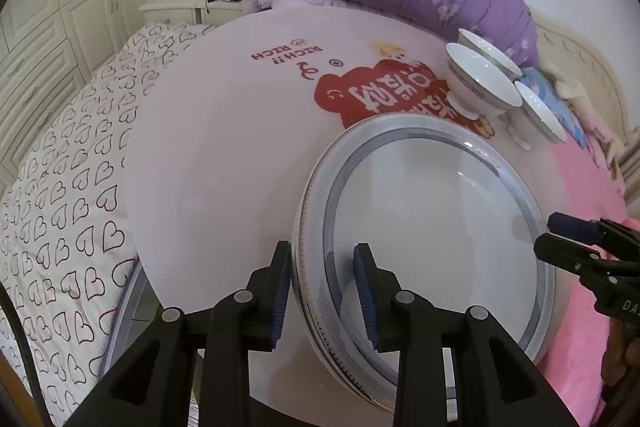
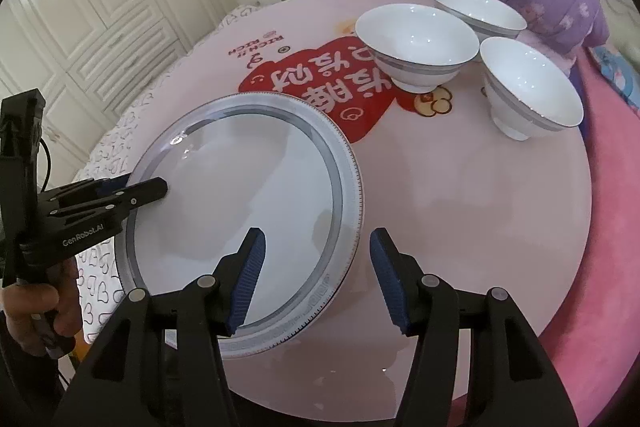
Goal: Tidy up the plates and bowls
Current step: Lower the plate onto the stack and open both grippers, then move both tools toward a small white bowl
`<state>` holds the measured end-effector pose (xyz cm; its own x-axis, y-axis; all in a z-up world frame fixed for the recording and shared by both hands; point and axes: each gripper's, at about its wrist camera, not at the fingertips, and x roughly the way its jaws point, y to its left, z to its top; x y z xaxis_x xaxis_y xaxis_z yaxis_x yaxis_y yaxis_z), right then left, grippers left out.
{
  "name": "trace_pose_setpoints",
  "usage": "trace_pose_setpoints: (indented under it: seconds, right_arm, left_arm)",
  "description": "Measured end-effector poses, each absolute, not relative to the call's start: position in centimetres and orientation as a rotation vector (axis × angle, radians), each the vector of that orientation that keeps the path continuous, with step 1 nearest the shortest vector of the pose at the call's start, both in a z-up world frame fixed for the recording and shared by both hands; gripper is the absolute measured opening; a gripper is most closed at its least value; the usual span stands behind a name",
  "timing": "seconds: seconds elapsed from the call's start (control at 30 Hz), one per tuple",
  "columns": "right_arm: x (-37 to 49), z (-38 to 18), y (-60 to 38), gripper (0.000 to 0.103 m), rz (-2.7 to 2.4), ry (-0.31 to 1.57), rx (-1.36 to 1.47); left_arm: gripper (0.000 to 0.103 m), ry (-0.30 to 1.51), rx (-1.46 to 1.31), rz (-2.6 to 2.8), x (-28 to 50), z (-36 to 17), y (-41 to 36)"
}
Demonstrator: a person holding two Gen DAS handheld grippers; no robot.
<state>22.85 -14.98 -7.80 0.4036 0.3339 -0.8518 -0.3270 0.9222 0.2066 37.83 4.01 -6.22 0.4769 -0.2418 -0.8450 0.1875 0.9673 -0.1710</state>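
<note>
Because the plates sit stacked on the round pink table, we hold both tongs astride the rim, probably letting go after setting the stack down. Our left tongs stand narrowly parted, rim between the pads, seemingly not pinched. Our right tongs gape wider over the near edge, holding nothing. Three bowls wait well beyond them.

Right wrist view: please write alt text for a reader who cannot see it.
The right gripper stands open over the near rim of a stack of plates on a pink table. The left gripper is at the far rim; three white bowls stand behind.
</note>
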Motion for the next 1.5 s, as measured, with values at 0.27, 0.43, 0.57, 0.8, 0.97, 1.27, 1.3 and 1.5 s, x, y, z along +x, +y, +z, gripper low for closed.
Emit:
trace_pose_setpoints:
  seconds: [0.27, 0.43, 0.57, 0.8, 0.97, 1.27, 1.3, 1.5]
  right_arm:
    - [23.0, -7.6, -17.0, 0.103, 0.378, 1.014, 0.079]
    - [23.7, -7.0, -19.4, 0.103, 0.376, 0.987, 0.209]
    - [24.3, -6.1, -21.2, 0.103, 0.358, 0.959, 0.27]
    - [24.9, -4.7, -23.5, 0.103, 0.323, 0.925, 0.296]
    - [25.4, -3.9, -24.9, 0.103, 0.307, 0.911, 0.309]
    - [27.2, -2.9, -28.2, 0.103, 0.236, 0.896, 0.357]
    - [27.3, -3.0, -28.6, 0.103, 0.228, 0.899, 0.36]
    - [29.2, -3.5, -31.4, 0.103, 0.192, 0.935, 0.354]
  left_arm:
    - [0.097, 1.005, -0.075, -0.222, 37.7, -5.1, 4.6]
    - [0.102, 0.955, -0.064, -0.22, 37.5, -3.3, 4.2]
    - [0.102, 0.933, -0.093, -0.261, 37.5, -1.7, 3.6]
    - [0.102, 0.907, -0.132, -0.361, 38.0, 1.1, 2.0]
    - [0.102, 0.909, -0.142, -0.396, 39.6, 2.0, 0.7]
    - [0.102, 0.97, -0.196, -0.438, 43.3, 1.8, -1.8]
    - [0.102, 0.982, -0.203, -0.456, 43.5, 1.7, -2.4]
    - [0.102, 1.04, -0.212, -0.532, 44.9, 1.3, -7.2]
